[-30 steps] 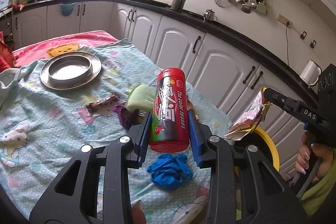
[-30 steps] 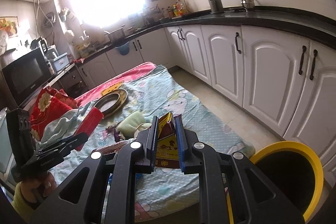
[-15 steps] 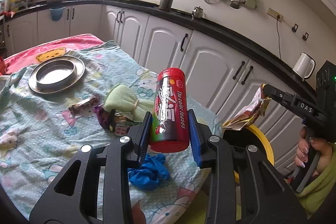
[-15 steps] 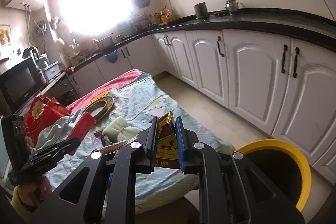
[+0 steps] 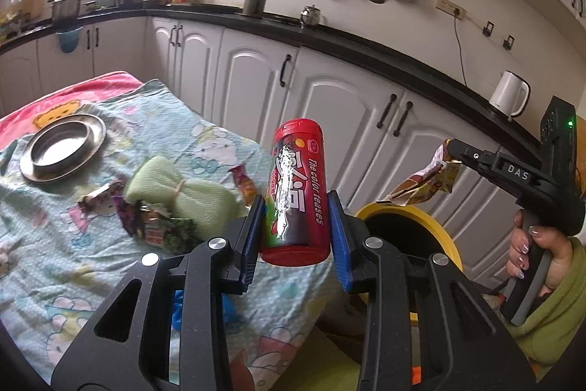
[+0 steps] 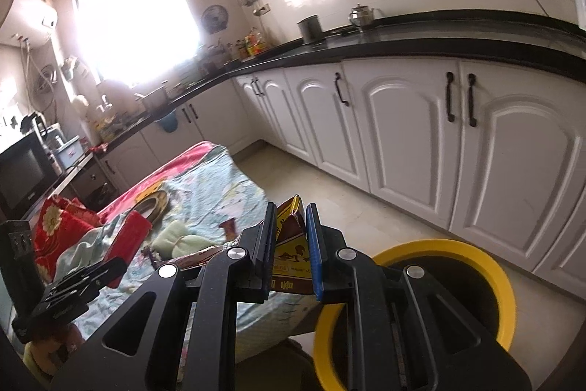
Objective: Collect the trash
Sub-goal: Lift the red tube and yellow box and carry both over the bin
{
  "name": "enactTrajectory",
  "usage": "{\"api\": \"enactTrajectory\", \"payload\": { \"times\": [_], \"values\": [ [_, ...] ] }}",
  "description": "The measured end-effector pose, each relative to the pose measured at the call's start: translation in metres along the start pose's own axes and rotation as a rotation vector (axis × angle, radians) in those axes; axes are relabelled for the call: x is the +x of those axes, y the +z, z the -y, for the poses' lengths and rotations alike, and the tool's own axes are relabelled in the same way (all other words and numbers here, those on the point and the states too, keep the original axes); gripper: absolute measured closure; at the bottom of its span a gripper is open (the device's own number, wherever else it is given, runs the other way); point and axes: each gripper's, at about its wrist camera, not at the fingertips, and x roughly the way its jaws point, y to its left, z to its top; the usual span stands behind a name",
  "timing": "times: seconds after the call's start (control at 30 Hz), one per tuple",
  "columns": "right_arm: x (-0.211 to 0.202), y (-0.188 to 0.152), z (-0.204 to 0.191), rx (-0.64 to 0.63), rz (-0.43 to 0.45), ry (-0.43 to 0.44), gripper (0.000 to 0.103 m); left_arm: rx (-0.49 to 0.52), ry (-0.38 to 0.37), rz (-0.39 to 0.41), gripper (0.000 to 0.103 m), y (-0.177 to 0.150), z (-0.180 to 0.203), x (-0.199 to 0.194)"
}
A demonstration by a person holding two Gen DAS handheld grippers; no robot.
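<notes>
My left gripper (image 5: pixel 296 204) is shut on a red candy tube (image 5: pixel 297 193), held upright above the table's near corner. A crumpled yellow-brown snack wrapper (image 6: pixel 289 244) is pinched in my right gripper (image 6: pixel 290 215), which is shut. In the left wrist view the wrapper (image 5: pixel 425 180) hangs just above the yellow-rimmed black bin (image 5: pixel 406 226) beside the table. From the right wrist view the bin (image 6: pixel 457 284) lies below and to the right of the fingers. Loose candy wrappers (image 5: pixel 146 218) still lie on the cartoon-print cloth (image 5: pixel 73 244).
A folded green cloth (image 5: pixel 175 189), a metal plate (image 5: pixel 62 149) and a blue glove (image 5: pixel 179 310) rest on the table. White cabinets (image 5: pixel 329 105) under a black counter run behind the bin. A person's hand (image 5: pixel 538 255) in a green sleeve grips the right tool.
Both grippers have swung right, from over the table toward the bin. The bin now shows more fully in both views. Both grips are unchanged.
</notes>
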Motion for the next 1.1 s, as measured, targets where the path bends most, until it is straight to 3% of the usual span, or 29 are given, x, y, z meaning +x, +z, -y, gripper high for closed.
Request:
{"api": "enactTrajectory", "payload": {
  "times": [0.5,1.1],
  "values": [
    [-0.013,-0.009,0.043,-0.019,0.04,-0.15,0.087,0.069,-0.079,-0.025,0.076,-0.009,0.046,0.023],
    [-0.029,-0.025,0.103,0.026,0.05,-0.274,0.087,0.164,-0.173,-0.121,0.076,-0.026,0.104,0.065]
  ]
}}
